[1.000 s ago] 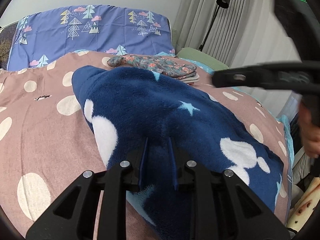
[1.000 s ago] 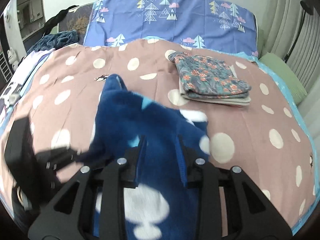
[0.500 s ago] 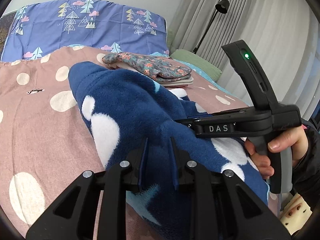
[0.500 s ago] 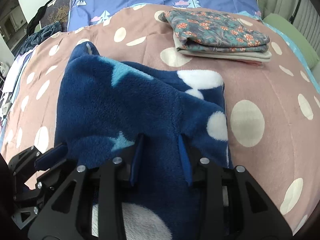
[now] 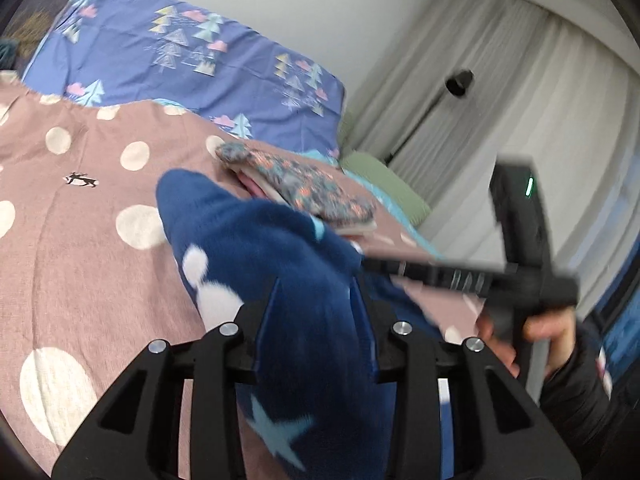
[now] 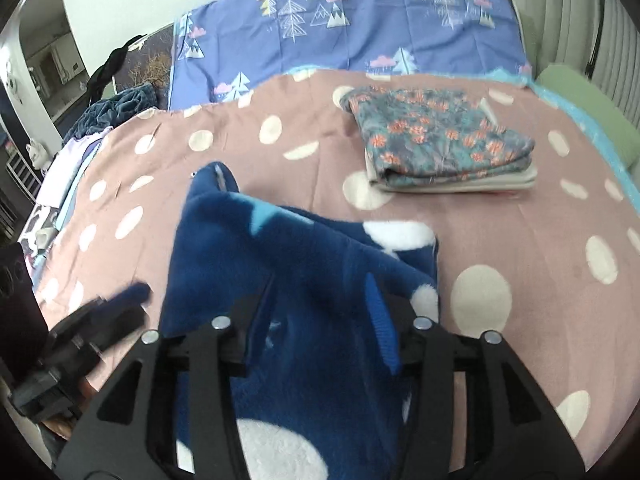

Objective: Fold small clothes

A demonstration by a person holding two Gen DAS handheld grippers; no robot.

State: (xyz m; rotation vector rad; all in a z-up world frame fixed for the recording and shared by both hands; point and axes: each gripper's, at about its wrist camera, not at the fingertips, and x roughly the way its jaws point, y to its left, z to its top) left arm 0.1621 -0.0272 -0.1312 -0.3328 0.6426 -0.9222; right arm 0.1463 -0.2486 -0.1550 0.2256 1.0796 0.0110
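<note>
A fluffy navy garment with white dots and pale blue stars lies bunched on the pink dotted bedspread. My left gripper is shut on its near edge, cloth filling the gap between the fingers. My right gripper is also shut on the navy garment, which drapes over and between its fingers. The right gripper shows blurred at the right of the left wrist view. The left gripper shows at the lower left of the right wrist view.
A folded pile topped by a floral garment lies on the far right of the bed; it also shows in the left wrist view. A blue tree-print pillow is at the head. Curtains and a floor lamp stand right.
Both grippers have lifted and drawn the navy garment toward me, bunching it narrower. The right gripper has moved nearer the left one and the views have tilted.
</note>
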